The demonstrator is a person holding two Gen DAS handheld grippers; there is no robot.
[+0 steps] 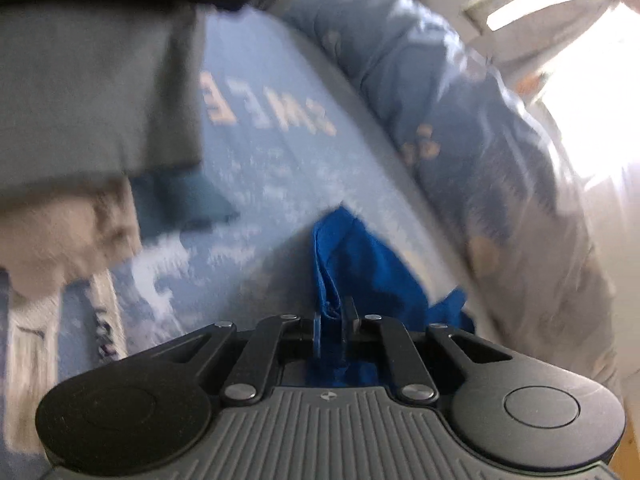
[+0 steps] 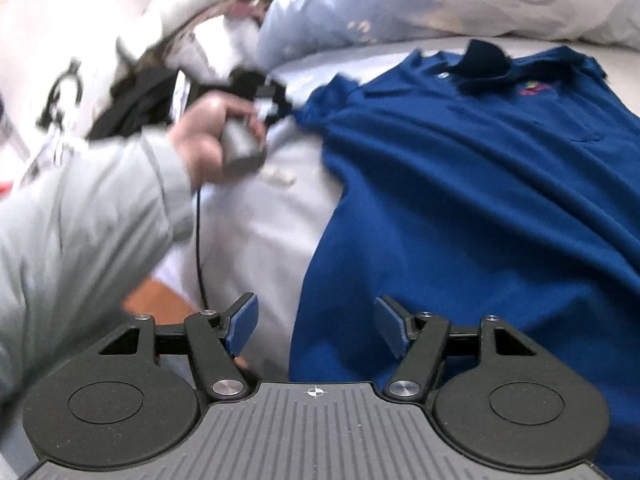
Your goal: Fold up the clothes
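The blue polo shirt [image 2: 480, 200] lies front up on the bed sheet [image 2: 256, 216], collar [image 2: 486, 62] toward the pillows [image 2: 400, 0], body spread flat w/ one sleeve [image 2: 332, 100] bunched at the sheet side. Handling, as a judgement: light knit fabric, soft, no stiffness, not fragile; it will drape and sag from any single pinch point, so lift by edges or seams (sleeve hem, shoulder seam, bottom hem), not mid-panel, where the pads would gather a wad. Low slip risk on rubber pads; the collar is the thickest part and a poor fold line. Left gripper [image 1: 332, 316]: clenched on a fold of the blue fabric [image 1: 360, 264], cloth visibly pinched between the pads. Right gripper [image 2: 316, 324]: jaws spread, nothing between them, hovering over the shirt's lower edge nr the sheet boundary. A hand [image 2: 208, 136] in a grey sleeve [image 2: 80, 220] works beside the shirt's bunched sleeve. Writing: the shirt carries a small red chest emblem [image 2: 534, 89], too blurred to read. The bedding print [image 1: 268, 112] beyond the pinched fabric shows large tan letters, upside down and part hidden; approx. "SWE…" is legible, rest not.
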